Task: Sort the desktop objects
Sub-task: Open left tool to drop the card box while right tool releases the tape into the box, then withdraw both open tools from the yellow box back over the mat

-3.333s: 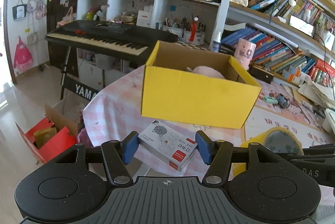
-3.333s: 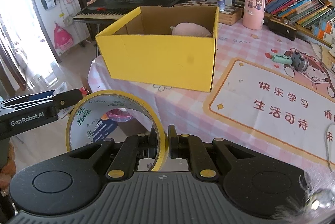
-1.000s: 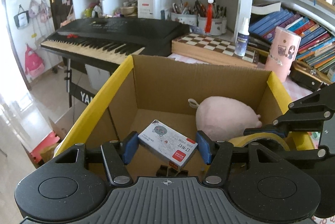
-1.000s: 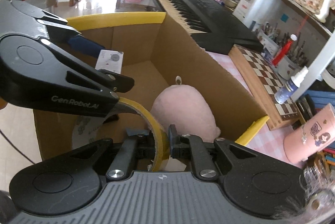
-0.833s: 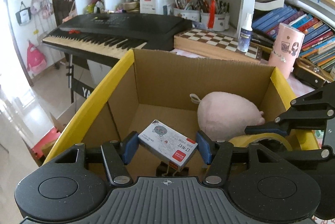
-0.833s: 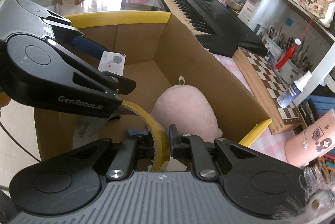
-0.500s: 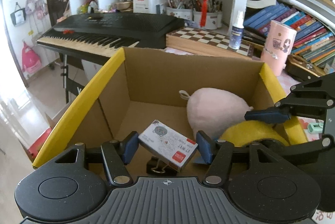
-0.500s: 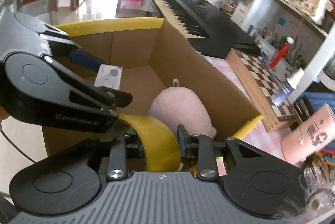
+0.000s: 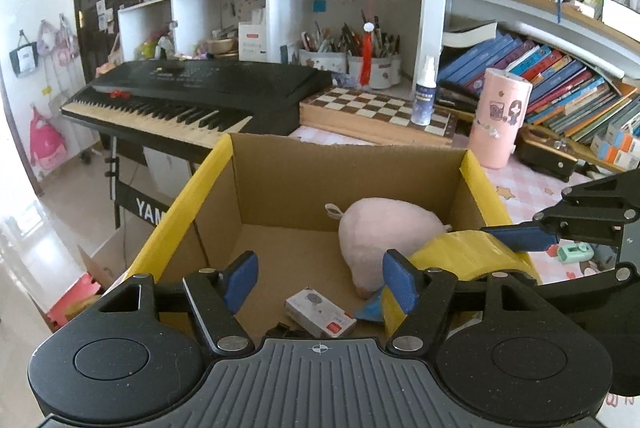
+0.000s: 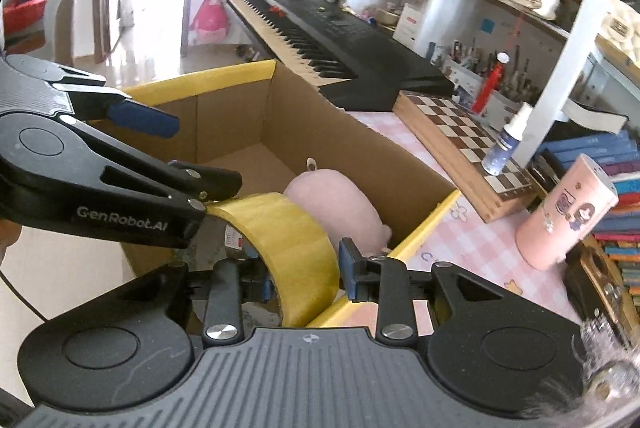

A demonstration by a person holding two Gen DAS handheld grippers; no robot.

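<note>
Release step, I judge: my left gripper point(image 9: 320, 274) has just opened its fingers and holds nothing, the small card box point(image 9: 320, 316) lies in the yellow carton point(image 9: 192, 184), and the right gripper point(image 10: 302, 270) has its fingers spread loosely around the yellow tape roll point(image 10: 288, 248), so both must next lift clear.

We see an open cardboard box point(image 9: 348, 180), yellow outside and plain brown inside, standing on a pink checked tabletop. On its floor lies a small white carton point(image 9: 320, 317) with a grey cartoon figure and a red end, lying flat just beside a pink plush toy point(image 9: 384, 228) that rests against the right-hand wall. A roll of yellow tape point(image 10: 288, 248), tipped on its side, sits over the box's near right corner, touching the plush.
</note>
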